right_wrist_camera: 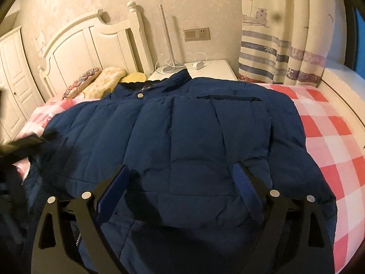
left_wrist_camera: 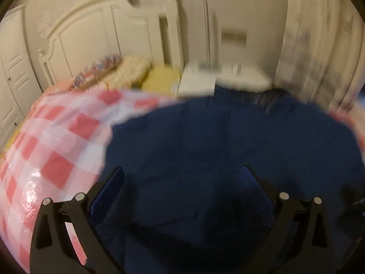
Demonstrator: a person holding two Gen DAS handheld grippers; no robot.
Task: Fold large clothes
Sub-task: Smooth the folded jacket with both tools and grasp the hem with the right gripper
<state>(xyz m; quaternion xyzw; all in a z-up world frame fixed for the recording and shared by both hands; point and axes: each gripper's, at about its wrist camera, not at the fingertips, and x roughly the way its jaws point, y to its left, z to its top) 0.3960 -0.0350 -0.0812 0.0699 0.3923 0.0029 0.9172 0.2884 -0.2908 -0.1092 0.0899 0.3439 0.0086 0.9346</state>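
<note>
Low in both frames, the right gripper (right_wrist_camera: pixel 180 178) and left gripper (left_wrist_camera: pixel 182 178) have fingers wide apart, holding nothing. Between them lies the puffy blue jacket (right_wrist_camera: pixel 182 132), quilted in soft squares, on the red-and-white checked bedcover (right_wrist_camera: pixel 330 137).

Place: a home bedroom
Bed: white wooden headboard (right_wrist_camera: pixel 75 45), pink checked cover (right_wrist_camera: pixel 330 141), pillows (right_wrist_camera: pixel 105 77)
Beside it: white nightstand (right_wrist_camera: pixel 205 70) with lamp (right_wrist_camera: pixel 168 43), wall sockets (right_wrist_camera: pixel 196 34)
Window side: striped boat-print curtain (right_wrist_camera: pixel 282 45)
Far left: panelled wardrobe doors (right_wrist_camera: pixel 13 86)
</note>
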